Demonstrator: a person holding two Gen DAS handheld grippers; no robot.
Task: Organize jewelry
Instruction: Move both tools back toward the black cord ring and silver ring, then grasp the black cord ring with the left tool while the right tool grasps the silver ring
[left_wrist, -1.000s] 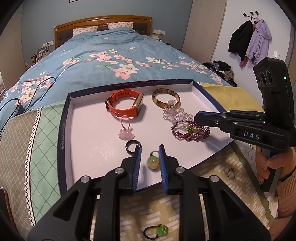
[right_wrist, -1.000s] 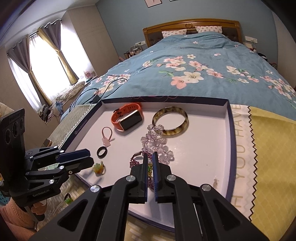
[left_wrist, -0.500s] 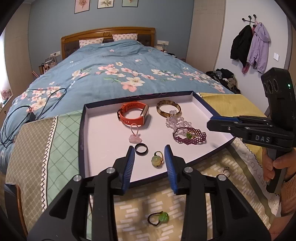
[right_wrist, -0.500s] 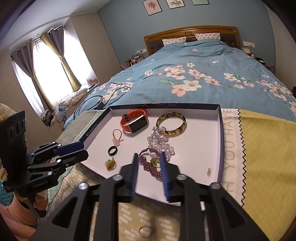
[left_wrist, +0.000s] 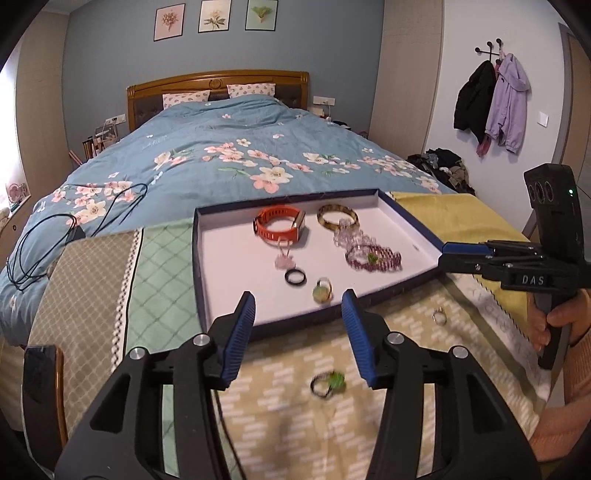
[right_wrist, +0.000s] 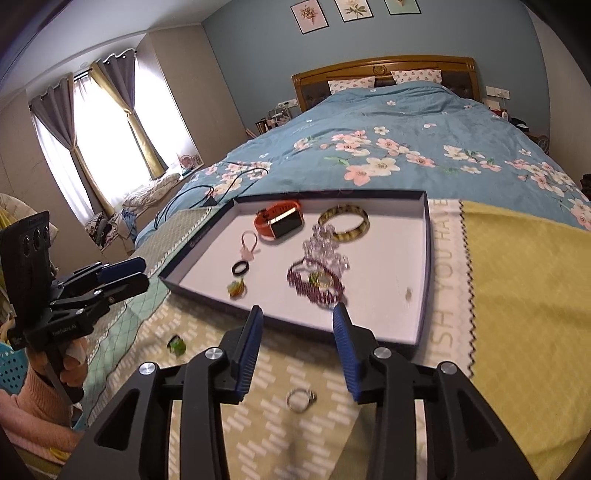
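A navy-rimmed white tray (left_wrist: 221, 273) (right_wrist: 424, 258) lies on the bed's patterned blanket. In it are an orange watch (left_wrist: 279, 223) (right_wrist: 279, 221), a tortoiseshell bangle (left_wrist: 338, 217) (right_wrist: 345, 221), clear beads (left_wrist: 349, 236), a purple bead bracelet (left_wrist: 373, 258) (right_wrist: 316, 282), a pink charm (left_wrist: 284, 258), a black ring (left_wrist: 295, 277) (right_wrist: 240, 267) and a green-stone ring (left_wrist: 321, 291) (right_wrist: 236, 290). A green bead ring (left_wrist: 328, 382) (right_wrist: 176, 345) and a silver ring (right_wrist: 301, 398) (left_wrist: 439, 316) lie on the blanket. My left gripper (left_wrist: 298, 334) is open above the green bead ring. My right gripper (right_wrist: 298, 350) is open above the silver ring.
The blue floral duvet (left_wrist: 229, 155) stretches behind the tray, with black cables (left_wrist: 55, 229) on its left side. A yellow cloth (right_wrist: 517, 295) lies to the right of the tray. Coats (left_wrist: 491, 99) hang on the right wall.
Both grippers opened wide and drew back from the tray. The left let go of the green-stone ring, the right of the purple bracelet; both now lie in the tray.
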